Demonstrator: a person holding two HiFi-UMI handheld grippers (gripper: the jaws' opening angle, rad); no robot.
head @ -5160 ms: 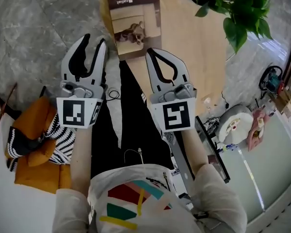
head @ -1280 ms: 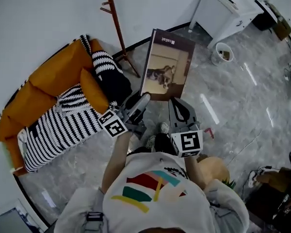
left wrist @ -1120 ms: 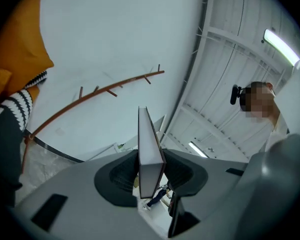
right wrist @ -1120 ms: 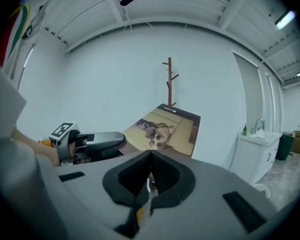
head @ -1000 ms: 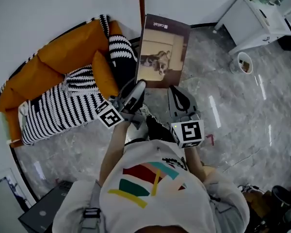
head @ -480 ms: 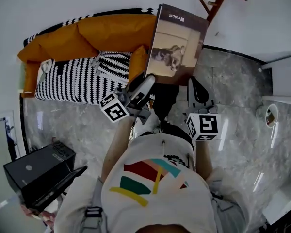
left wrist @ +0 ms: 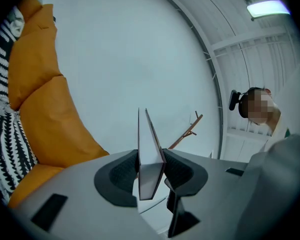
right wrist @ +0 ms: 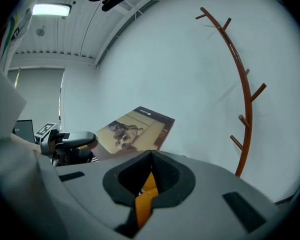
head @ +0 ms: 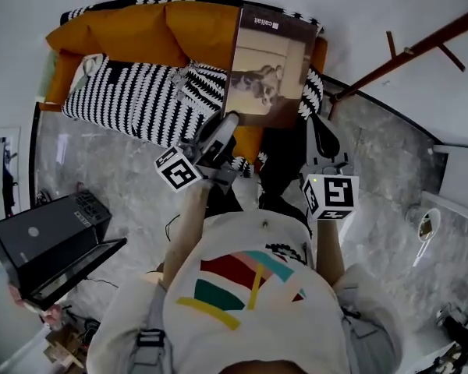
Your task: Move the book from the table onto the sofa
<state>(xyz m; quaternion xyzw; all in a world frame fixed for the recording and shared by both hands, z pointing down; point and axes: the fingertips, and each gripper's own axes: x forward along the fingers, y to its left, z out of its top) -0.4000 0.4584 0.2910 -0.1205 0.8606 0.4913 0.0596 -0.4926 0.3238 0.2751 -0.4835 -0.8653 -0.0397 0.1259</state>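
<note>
The book (head: 269, 68), brown with a dog photo on its cover, hangs in the air in front of the orange sofa (head: 140, 33). A black-and-white striped throw (head: 132, 92) covers the sofa's seat. My left gripper (head: 228, 125) is shut on the book's lower left corner. In the left gripper view the book (left wrist: 149, 156) stands edge-on, pinched between both pads, with the sofa (left wrist: 40, 99) at the left. My right gripper (head: 316, 125) is shut on nothing, just right of the book and apart from it. The right gripper view shows the book (right wrist: 135, 129) and the left gripper (right wrist: 72, 139) at its left.
A brown coat rack (head: 421, 49) stands against the white wall right of the sofa, also in the right gripper view as a coat rack (right wrist: 245, 99). A black case (head: 51, 244) lies open on the grey marble floor at the left.
The book went from the table, both grippers open before it, into the left gripper. Over the last second the person turned, and the sofa swung from the left to straight ahead behind the book.
</note>
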